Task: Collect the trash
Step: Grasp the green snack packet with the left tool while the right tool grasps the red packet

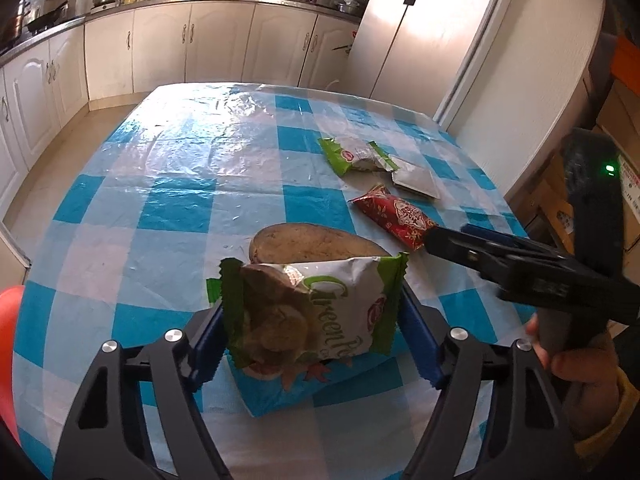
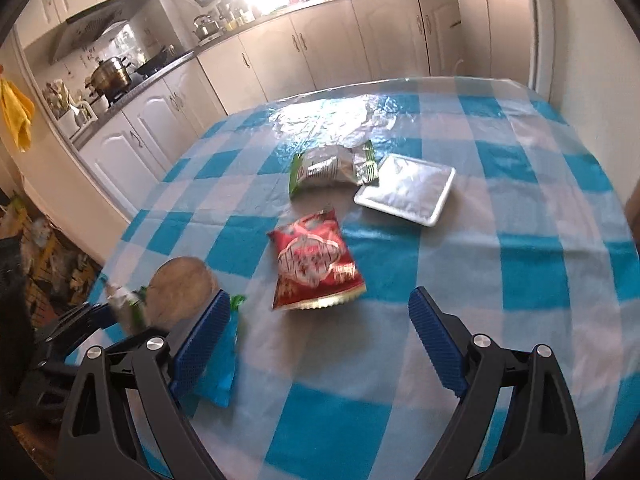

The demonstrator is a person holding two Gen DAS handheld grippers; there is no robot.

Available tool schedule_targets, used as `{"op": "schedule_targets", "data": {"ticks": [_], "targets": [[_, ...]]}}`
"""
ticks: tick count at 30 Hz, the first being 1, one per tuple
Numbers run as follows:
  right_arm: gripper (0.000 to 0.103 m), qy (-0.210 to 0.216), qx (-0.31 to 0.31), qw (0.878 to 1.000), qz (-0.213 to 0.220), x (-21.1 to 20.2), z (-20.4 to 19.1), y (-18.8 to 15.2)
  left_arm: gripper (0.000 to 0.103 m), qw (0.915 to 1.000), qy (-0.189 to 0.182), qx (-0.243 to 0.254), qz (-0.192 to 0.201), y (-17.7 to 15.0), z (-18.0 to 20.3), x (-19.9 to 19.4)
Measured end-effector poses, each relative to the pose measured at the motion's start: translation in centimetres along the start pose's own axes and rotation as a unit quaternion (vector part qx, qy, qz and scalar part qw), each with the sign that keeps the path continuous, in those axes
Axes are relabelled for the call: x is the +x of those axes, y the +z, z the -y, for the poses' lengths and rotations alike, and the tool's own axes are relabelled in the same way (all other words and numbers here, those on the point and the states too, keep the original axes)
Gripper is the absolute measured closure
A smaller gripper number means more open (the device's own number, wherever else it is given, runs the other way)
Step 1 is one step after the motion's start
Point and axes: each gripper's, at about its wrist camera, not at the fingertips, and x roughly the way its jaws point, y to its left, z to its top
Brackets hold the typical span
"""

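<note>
My left gripper (image 1: pixel 311 312) is shut on a green-and-white snack wrapper (image 1: pixel 340 300), which stands upright between the blue pads above a blue packet (image 1: pixel 276 394). A round brown disc (image 1: pixel 312 245) lies just behind it. A red wrapper (image 2: pixel 316 265) lies flat on the checked table (image 2: pixel 520 280), just ahead of my right gripper (image 2: pixel 322 334), which is open with nothing between its fingers. In the left wrist view the right gripper (image 1: pixel 446 236) hovers at the red wrapper's (image 1: pixel 394 216) near end. Farther back lie a second green wrapper (image 2: pixel 332 168) and a white tray (image 2: pixel 408 189).
An orange chair (image 1: pixel 10 320) stands by the table's left edge. White kitchen cabinets (image 1: pixel 160 48) line the far wall, and a fridge (image 1: pixel 420 32) stands at the back right. Cardboard boxes (image 1: pixel 560 208) are stacked to the right. A hand (image 1: pixel 580 368) holds the right gripper.
</note>
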Motion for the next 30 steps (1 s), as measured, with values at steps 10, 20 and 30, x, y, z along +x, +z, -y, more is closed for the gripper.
{"op": "schedule_targets", "data": {"ticks": [10, 20, 30], "targets": [[0.035, -0.023, -0.016, 1.000, -0.014, 2.3, -0.6, 1.0, 0.034, 0.9997, -0.005, -0.022, 0.008, -0.3, -0.8, -0.9], [0.052, -0.055, -0.051, 0.997, -0.007, 3.2, -1.9, 1.1, 0.038, 0.9991, 0.000, -0.040, 0.013, -0.6, -1.6, -1.4], [0.054, -0.043, -0.037, 0.998, 0.010, 2.0, -1.6, 0.8, 0.039, 0.9982, 0.001, -0.056, 0.022, -1.0, -2.5, -2.3]]}}
